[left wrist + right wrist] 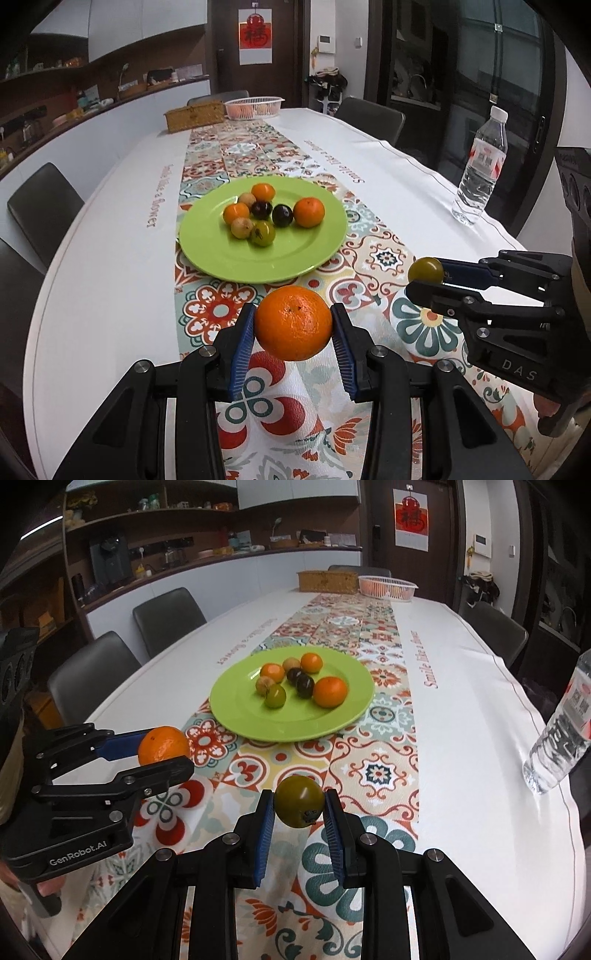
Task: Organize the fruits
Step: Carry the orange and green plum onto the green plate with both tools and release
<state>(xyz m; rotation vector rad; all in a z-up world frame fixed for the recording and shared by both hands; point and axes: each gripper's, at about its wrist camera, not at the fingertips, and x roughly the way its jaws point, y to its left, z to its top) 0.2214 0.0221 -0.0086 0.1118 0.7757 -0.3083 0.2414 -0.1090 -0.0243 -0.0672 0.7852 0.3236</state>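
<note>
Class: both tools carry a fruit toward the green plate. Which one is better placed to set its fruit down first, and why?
Probably the left. Its tool, shut on the orange, faces the green plate squarely, with bare rim nearest. The right tool, holding the green fruit, sits off to the side.

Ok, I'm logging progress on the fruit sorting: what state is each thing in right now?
Left gripper: shut on orange, held above the table.
Right gripper: shut on green fruit, also lifted.
Green plate: holds seven fruits.
Water bottle: upright, capped.
White basket: holds fruit.
</note>
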